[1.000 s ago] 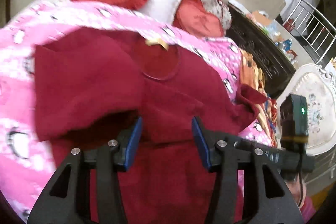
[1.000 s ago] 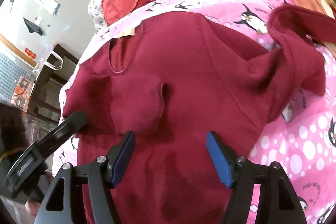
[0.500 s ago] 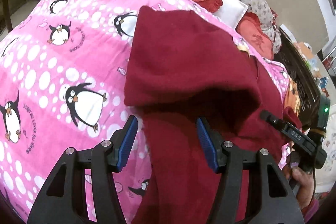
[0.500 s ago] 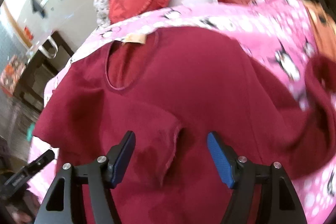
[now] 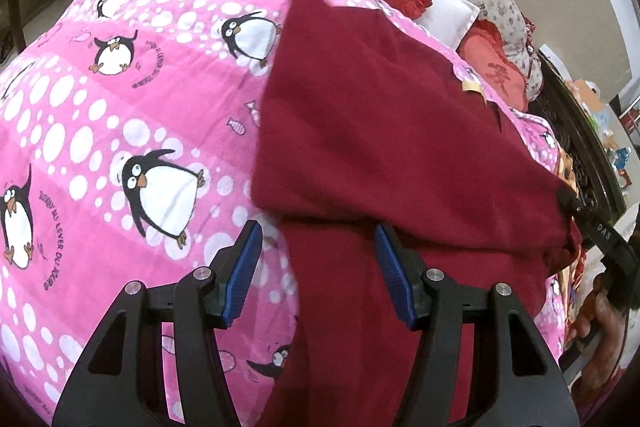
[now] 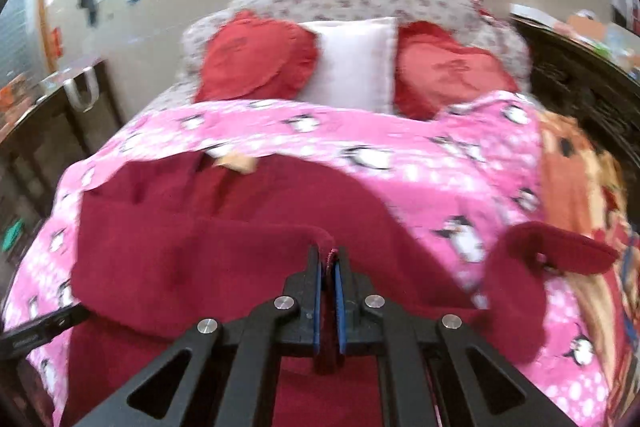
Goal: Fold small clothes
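A dark red top (image 5: 392, 147) lies on a pink penguin blanket (image 5: 120, 115), its left side folded over its middle. My left gripper (image 5: 318, 275) is open and empty, its fingers astride the top's left edge near the fold. In the right wrist view my right gripper (image 6: 329, 279) is shut on a pinched edge of the red top (image 6: 240, 259) and holds it up. The top's right sleeve (image 6: 560, 247) curls loose to the right. A tan neck label (image 6: 236, 163) shows at the far edge.
Two red cushions (image 6: 256, 59) and a white pillow (image 6: 356, 63) lie at the head of the bed. An orange patterned blanket (image 6: 576, 179) lies at the right. Dark wooden furniture (image 5: 580, 155) stands beside the bed. The right gripper's body (image 5: 600, 231) shows at the left wrist view's right edge.
My right gripper has closed on an edge of the red top and dropped low over it. My left gripper has stayed open at the top's left edge.
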Available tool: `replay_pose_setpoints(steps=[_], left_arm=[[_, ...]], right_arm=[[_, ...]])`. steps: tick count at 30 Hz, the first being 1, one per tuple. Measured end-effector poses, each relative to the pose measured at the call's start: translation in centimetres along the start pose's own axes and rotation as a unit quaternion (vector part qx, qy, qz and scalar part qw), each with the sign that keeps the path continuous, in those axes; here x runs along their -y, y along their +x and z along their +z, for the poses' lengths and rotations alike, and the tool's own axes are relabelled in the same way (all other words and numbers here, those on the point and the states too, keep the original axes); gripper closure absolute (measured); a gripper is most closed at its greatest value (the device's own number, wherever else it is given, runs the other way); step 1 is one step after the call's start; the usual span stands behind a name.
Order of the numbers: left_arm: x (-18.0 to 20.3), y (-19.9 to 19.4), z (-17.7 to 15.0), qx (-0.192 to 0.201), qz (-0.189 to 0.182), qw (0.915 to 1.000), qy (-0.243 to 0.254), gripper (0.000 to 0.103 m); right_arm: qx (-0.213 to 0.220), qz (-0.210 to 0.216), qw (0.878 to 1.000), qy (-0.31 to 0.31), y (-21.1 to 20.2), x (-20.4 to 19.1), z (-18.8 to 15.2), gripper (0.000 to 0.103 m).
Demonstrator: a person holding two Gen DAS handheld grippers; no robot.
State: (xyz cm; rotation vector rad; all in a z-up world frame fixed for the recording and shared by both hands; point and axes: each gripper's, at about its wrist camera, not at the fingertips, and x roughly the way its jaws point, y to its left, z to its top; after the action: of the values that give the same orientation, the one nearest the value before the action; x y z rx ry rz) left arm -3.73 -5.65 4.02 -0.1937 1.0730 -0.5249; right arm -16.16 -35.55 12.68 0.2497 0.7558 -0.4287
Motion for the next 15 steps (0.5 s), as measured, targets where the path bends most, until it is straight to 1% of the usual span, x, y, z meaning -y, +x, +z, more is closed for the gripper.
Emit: replay_pose_setpoints(steps=[2, 4, 6, 7, 9, 10, 11, 13, 15], left_arm=[[-0.2, 0.0, 0.1, -0.001, 0.004, 1.0000, -0.003, 0.045], [-0.4, -0.4, 0.3, 0.004, 0.003, 1.0000, -0.007, 0.045], [-0.5, -0.9, 0.6, 0.015, 0.007, 0.9999, -0.005, 0.045], [-0.4, -1.1, 0.8, 0.019, 0.011, 0.9998, 0.000, 0.045], [-0.1, -1.2, 1.7, 0.024, 0.018, 0.9995, 0.013, 0.045], [0.2, -1.2, 2.1, 0.028, 0.020, 0.9992, 0.018, 0.045], [0.5, -1.2, 2.7, 0.034, 0.023, 0.9989, 0.024, 0.045], [0.9, -1.1, 3.7, 0.045, 0.030, 0.9980, 0.033, 0.045], [1.6, -0.6, 5.0, 0.056, 0.040, 0.9966, 0.045, 0.045]], right_arm=[[-0.020, -0.012, 1.000, 0.018, 1.3, 1.1, -0.3, 0.098], [-0.030, -0.031, 0.999, 0.013, 2.7, 1.7, -0.9, 0.098], [-0.035, -0.031, 0.999, 0.008, 3.6, 2.0, -1.1, 0.098], [-0.035, -0.026, 0.999, 0.005, 3.6, 2.0, -1.0, 0.095], [-0.044, -0.008, 0.999, 0.010, 3.2, 2.4, -0.6, 0.086], [-0.049, 0.007, 0.998, 0.026, 2.9, 2.8, -0.3, 0.070], [-0.044, 0.029, 0.997, 0.051, 2.2, 3.6, -0.2, 0.061], [-0.029, 0.035, 0.996, 0.071, 0.9, 4.3, -0.3, 0.059], [-0.021, 0.035, 0.997, 0.066, 0.0, 4.1, -0.8, 0.059]])
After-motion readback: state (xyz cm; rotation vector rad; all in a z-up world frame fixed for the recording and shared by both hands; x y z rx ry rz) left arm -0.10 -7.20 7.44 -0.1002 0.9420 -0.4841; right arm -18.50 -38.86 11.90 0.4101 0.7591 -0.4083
